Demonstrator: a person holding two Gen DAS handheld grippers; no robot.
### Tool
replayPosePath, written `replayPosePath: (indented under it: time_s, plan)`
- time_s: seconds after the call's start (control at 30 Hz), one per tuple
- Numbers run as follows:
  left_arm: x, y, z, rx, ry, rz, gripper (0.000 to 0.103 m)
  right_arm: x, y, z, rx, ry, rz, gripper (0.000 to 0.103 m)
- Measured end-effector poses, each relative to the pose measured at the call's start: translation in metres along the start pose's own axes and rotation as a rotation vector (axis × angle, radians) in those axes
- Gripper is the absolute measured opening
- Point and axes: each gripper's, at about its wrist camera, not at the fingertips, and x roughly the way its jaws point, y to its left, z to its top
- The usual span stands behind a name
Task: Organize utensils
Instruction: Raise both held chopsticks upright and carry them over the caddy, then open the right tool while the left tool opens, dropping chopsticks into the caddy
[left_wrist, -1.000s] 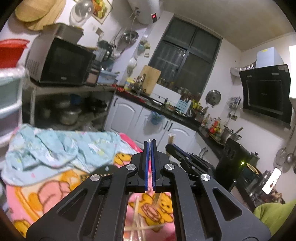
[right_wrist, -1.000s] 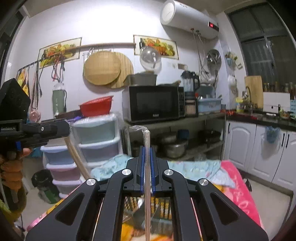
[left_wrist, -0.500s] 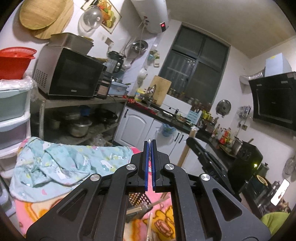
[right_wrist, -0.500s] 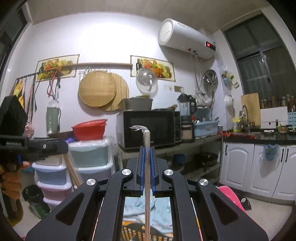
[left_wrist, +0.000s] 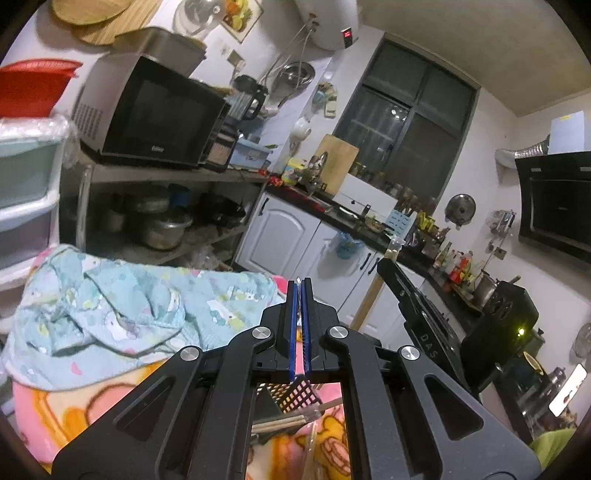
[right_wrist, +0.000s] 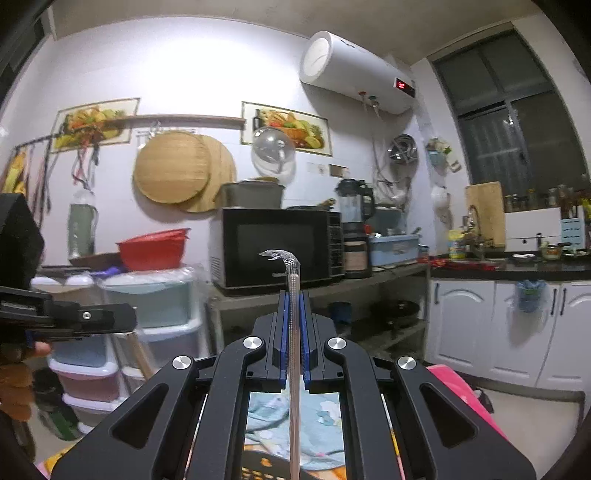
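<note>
While both cameras are pointing out over a cluttered kitchen, the right gripper (right_wrist: 293, 295) is clamping a long, thin utensil sealed in a clear plastic wrapper (right_wrist: 293, 332). That wrapped piece is running straight up between the blue-lined fingers (right_wrist: 282, 325) and is poking out past their tips, where the twisted end of the plastic is curling over to the left. Its lower part is passing down through the frame of the tool and out of the bottom edge of the view; what kind of utensil is inside cannot be told.

Seen from its own camera, the left gripper (left_wrist: 300, 284) is standing with its jaws pressed nearly together, only a thin slit between the blue pads (left_wrist: 293, 325), and whether anything is caught between them cannot be told. Below it, a dark mesh utensil basket (left_wrist: 295, 393) is resting on a pink cartoon-print blanket (left_wrist: 74, 406), with pale wooden chopsticks (left_wrist: 284, 419) lying just beside the basket. A crumpled light-blue cloth (left_wrist: 122, 306) is lying on the blanket farther back.

Each tool is showing in the other's view: the right one to the right, the left one at the left edge, held level in a hand (right_wrist: 16, 380). A black microwave (right_wrist: 277, 247) is sitting on a shelf behind.
</note>
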Motion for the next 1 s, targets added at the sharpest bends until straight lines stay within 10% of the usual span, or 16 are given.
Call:
replayPosePath:
  time_s: [0.37, 0.53, 1.0]
  plan:
    - [0.024, 0.017, -0.025, -0.031, 0.059, 0.043, 0.001, 0.018, -0.005, -0.039, 0.023, 0.062, -0.075, 0.007]
    - [0.029, 0.024, -0.032, -0.043, 0.08, 0.074, 0.003, 0.021, -0.005, -0.049, 0.019, 0.1, -0.074, 0.028]
    - [-0.002, 0.039, -0.038, -0.088, 0.028, 0.162, 0.083, -0.018, -0.018, -0.053, 0.059, 0.156, -0.097, 0.046]
